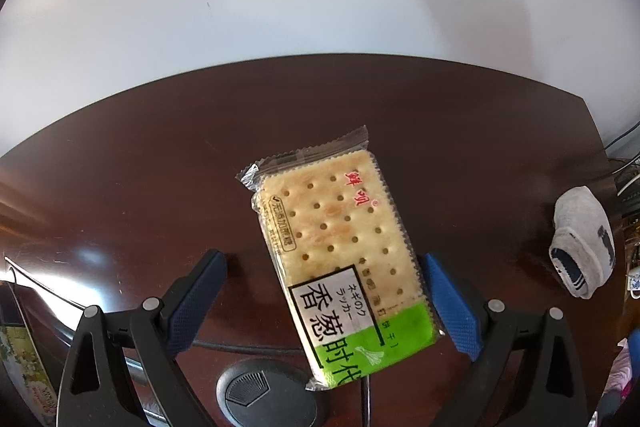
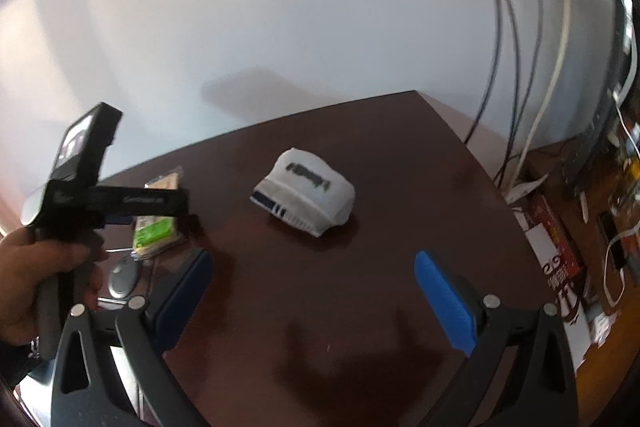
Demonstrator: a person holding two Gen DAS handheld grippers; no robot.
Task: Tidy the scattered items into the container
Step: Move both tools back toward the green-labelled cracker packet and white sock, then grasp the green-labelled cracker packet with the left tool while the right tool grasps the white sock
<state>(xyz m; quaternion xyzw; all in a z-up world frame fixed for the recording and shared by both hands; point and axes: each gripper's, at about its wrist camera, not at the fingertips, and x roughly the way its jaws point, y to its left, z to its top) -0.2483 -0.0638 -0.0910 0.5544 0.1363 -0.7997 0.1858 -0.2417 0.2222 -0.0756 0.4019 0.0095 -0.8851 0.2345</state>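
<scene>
Clear-wrapped rectangular cracker packet with green label is lying flat on dark brown wooden counter, being straddled untouched by left gripper, jaws spread; right gripper jaws also spread.

Cracker packet lies on dark table between the spread jaws.

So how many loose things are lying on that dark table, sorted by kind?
Cracker packet: 1
Folded sock: 1
Total: 2, both lying on the table; no container shows in either view.
</scene>
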